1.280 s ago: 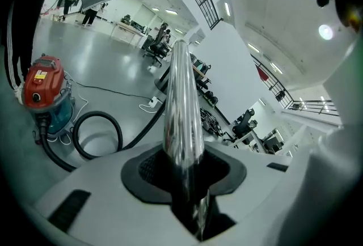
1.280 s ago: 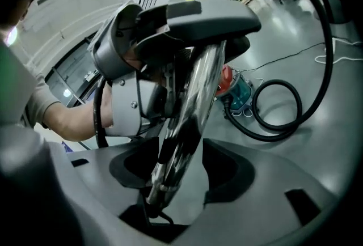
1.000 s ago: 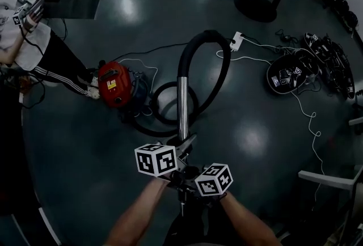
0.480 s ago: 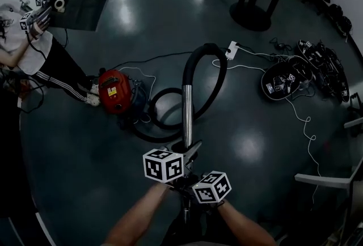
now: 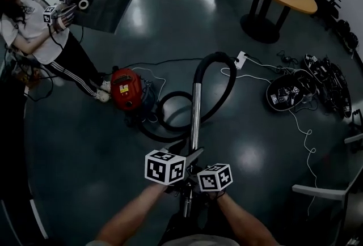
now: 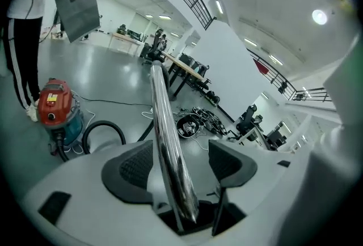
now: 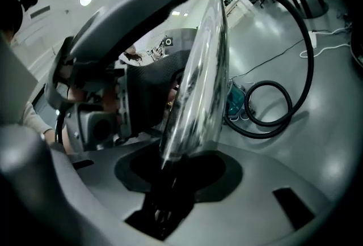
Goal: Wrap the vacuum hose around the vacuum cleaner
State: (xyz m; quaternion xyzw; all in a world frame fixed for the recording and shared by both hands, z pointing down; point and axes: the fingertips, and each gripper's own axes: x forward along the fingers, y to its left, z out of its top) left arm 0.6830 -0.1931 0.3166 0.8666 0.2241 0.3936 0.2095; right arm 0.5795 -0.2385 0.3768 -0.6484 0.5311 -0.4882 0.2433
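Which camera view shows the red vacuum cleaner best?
The head view: the whole vacuum cleaner stands unobstructed on the floor. The left gripper view shows it small at the left edge; in the right gripper view only a teal sliver shows beside the metal tube.

The red vacuum cleaner (image 5: 126, 87) sits upright, its black hose (image 5: 218, 58) seemingly looped beside it, chrome wand (image 5: 196, 109) raised.

The vacuum cleaner (image 5: 126, 87) sits left of the hose (image 5: 218, 56), metal tube (image 5: 195, 109) in front.
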